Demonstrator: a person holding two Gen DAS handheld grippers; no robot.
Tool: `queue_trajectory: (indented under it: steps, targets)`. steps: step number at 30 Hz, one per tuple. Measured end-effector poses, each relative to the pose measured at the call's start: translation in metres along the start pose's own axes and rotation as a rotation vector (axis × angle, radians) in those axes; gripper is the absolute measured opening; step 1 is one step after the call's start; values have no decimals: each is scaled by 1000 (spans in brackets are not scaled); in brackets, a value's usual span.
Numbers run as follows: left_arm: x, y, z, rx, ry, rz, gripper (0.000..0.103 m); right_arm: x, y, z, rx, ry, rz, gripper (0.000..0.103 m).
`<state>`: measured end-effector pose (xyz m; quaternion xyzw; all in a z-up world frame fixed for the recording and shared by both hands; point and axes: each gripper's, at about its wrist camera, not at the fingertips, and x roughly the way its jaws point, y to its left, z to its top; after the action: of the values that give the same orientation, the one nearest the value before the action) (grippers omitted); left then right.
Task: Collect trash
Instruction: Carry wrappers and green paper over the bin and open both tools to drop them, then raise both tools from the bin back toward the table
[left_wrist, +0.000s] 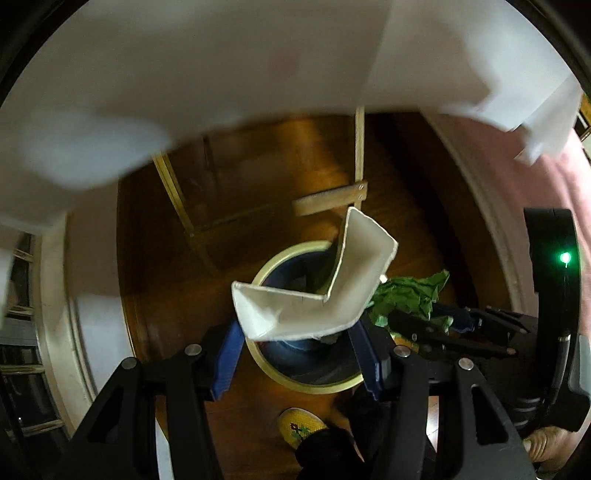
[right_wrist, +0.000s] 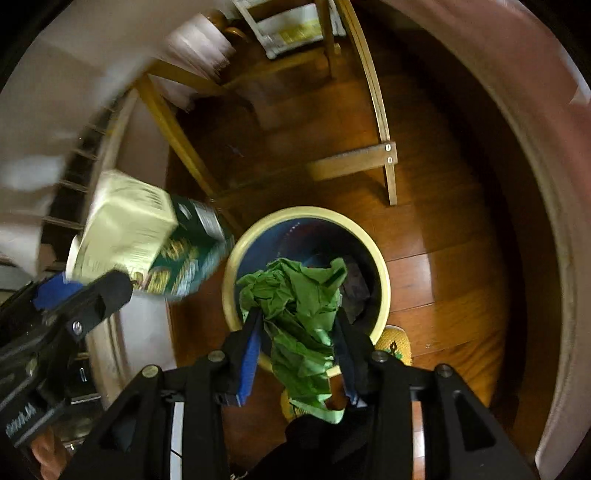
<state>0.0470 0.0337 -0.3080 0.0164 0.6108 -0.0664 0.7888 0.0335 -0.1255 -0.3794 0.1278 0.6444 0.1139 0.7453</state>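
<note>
A round bin with a cream rim and dark blue inside stands on the wood floor; it also shows in the right wrist view. My left gripper is shut on a flattened carton, white inside, held above the bin's mouth. In the right wrist view the same carton shows green and pale printed sides, left of the bin. My right gripper is shut on crumpled green paper over the bin's near rim. The green paper also shows right of the carton.
A wooden chair's legs and crossbar stand just behind the bin. A white tablecloth hangs above. A pink curved edge runs along the right. A yellow slipper is beside the bin.
</note>
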Motion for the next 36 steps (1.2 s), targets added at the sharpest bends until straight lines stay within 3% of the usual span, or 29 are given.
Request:
queue_trajectory:
  steps: [2, 4, 7, 16, 26, 36]
  targets:
    - [15, -1, -2, 3, 21, 8, 56, 16, -5, 3, 0, 5, 3, 42]
    - [28, -1, -3, 4, 39, 26, 76, 24, -6, 5, -8, 11, -9, 48]
    - [34, 8, -6, -17, 48, 25, 89, 30, -8, 8, -23, 11, -35, 60]
    - [18, 16, -3, -52, 29, 42, 90, 10, 2, 16, -47, -12, -44, 63]
    - [-68, 13, 19, -37, -48, 36, 90, -65, 16, 19, -32, -61, -17, 63]
    - [-209, 8, 58, 16, -186, 1, 90, -188, 49, 24, -41, -159, 22, 63]
